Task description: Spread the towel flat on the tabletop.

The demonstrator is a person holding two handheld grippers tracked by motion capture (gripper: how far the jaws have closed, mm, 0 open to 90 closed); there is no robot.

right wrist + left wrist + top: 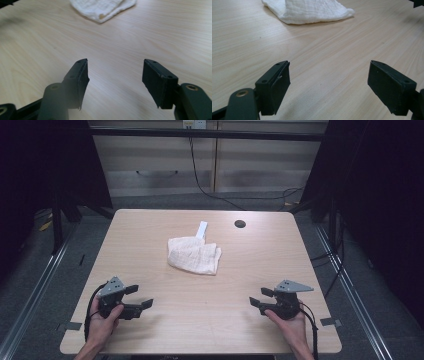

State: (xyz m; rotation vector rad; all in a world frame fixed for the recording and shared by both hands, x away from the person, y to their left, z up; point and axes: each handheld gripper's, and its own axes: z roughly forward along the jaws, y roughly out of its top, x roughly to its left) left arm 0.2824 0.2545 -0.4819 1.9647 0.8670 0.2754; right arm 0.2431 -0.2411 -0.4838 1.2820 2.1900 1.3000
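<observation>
Nearest the high camera, two bare forearms come in from the near edge of the pale wood-grain rectangular table [240, 320], the largest thing in view and the landmark for everything else. It carries a small dark round hole [240, 224] near its far edge, right of centre.

Next in size, a crumpled white woven cloth [195, 255] lies slightly beyond the table's middle, loosely folded into a rough square, with a narrow white strip or tag [201, 230] sticking out from its far side toward the table's far edge. From the left gripper view the cloth [309, 11] lies well ahead on the wood; from the right gripper view its corner [102, 8] lies ahead and slightly left.

Smaller again, the black left gripper [139, 297] hovers by the table's near left corner, held in the person's left hand [102, 320]. Its jaws stand wide apart with nothing between them, bare wood showing in the gap. The black right gripper [261, 298], held in the right hand [290, 322], sits near the table's near right corner, jaws likewise spread and empty. Both grippers point inward toward the table's centre, well apart from the cloth.
</observation>
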